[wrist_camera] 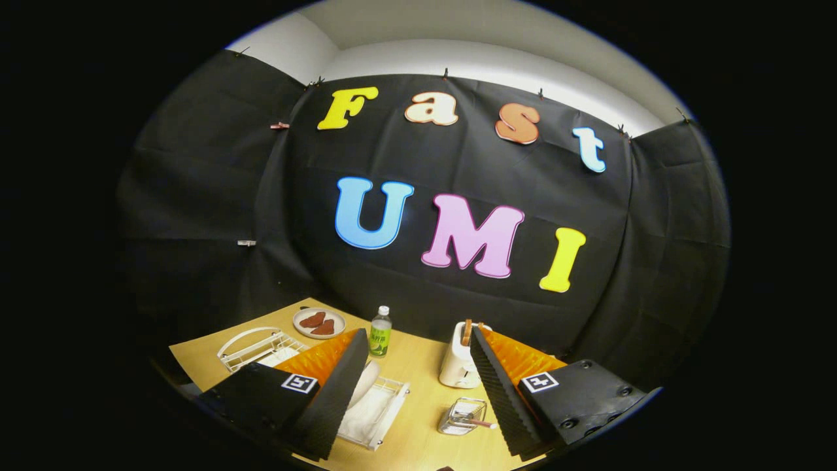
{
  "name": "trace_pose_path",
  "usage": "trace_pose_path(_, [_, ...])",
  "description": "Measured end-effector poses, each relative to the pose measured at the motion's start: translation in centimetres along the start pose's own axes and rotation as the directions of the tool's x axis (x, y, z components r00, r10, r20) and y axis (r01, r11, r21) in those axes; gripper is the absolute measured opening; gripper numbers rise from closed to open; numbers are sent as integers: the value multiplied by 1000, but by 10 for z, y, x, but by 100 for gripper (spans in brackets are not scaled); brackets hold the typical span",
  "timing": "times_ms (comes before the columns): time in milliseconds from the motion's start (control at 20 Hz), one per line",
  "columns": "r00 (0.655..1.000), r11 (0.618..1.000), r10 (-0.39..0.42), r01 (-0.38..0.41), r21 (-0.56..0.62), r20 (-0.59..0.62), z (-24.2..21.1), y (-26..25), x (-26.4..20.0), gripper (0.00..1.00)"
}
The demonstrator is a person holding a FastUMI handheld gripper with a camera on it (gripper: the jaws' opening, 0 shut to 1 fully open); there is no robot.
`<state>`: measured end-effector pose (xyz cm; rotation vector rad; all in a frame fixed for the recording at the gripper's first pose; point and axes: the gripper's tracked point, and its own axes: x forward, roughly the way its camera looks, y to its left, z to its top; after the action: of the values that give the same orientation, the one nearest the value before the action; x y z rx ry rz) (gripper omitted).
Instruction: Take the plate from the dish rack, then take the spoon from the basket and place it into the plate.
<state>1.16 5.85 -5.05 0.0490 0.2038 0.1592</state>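
**Gripper held high over the table, fingers wide apart and empty**

The white plate (366,383) stands on edge in the wire dish rack (382,418), just inside the left finger. The spoon (480,423) lies in the small wire basket (461,417), its handle poking out toward the right finger. The gripper (415,383) hangs above the wooden table (418,366) with its fingers spread wide, gripping nothing. Beyond them sit a white toaster (456,366) with toast in its slot and a green-labelled water bottle (380,332). Further off to the left are a second white wire rack (258,347) and a small plate of reddish-brown food (319,322).
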Motion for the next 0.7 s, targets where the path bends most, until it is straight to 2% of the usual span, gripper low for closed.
trace_pose_path(150, [991, 998, 60, -58, 22, -117, -27, 17, 19, 97])
trace_pose_path(300, [960, 993, 115, -106, 47, -254, -64, 33, 43, 97])
trace_pose_path(500, [889, 979, 172, -107, 171, -425, -120, 54, 72, 96])
trace_pose_path(600, [855, 976, 169, -77, 202, -490, -140, 64, 87, 95])
trace_pose_path(700, [806, 977, 152, -36, 208, -572, -170, 72, 99, 95])
